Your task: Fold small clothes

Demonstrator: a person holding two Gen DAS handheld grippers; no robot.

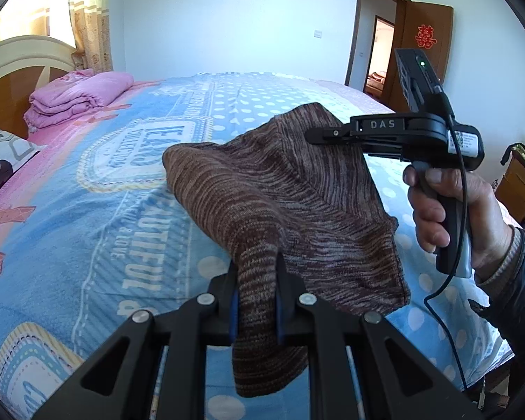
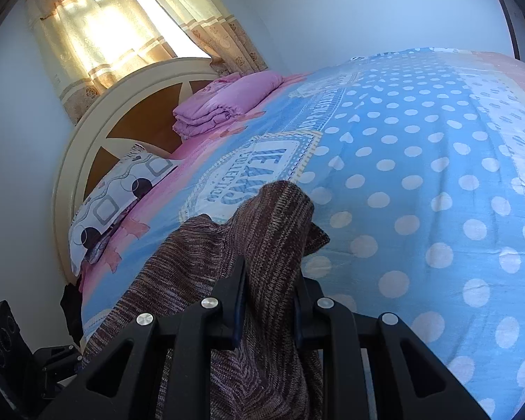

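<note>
While the left gripper (image 1: 257,301) pinches one bunched edge of the brown knit (image 1: 280,189), the right gripper (image 2: 267,301) clamps another, nearly closed on the cloth. Between them the knit hangs lifted, its far fold resting on the bed (image 1: 105,210), near a pink quilt (image 1: 77,99).

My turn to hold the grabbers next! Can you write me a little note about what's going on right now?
Left gripper: shut on one bunch of the brown knit garment.
Right gripper: shut on another part of the same garment.
Where: garment is lifted between both, its far end trailing on the blue dotted bedspread. A folded pink blanket sits by the headboard.
Done: garment picked up.
Left: lay it flat, fold it, set it down neatly.
</note>
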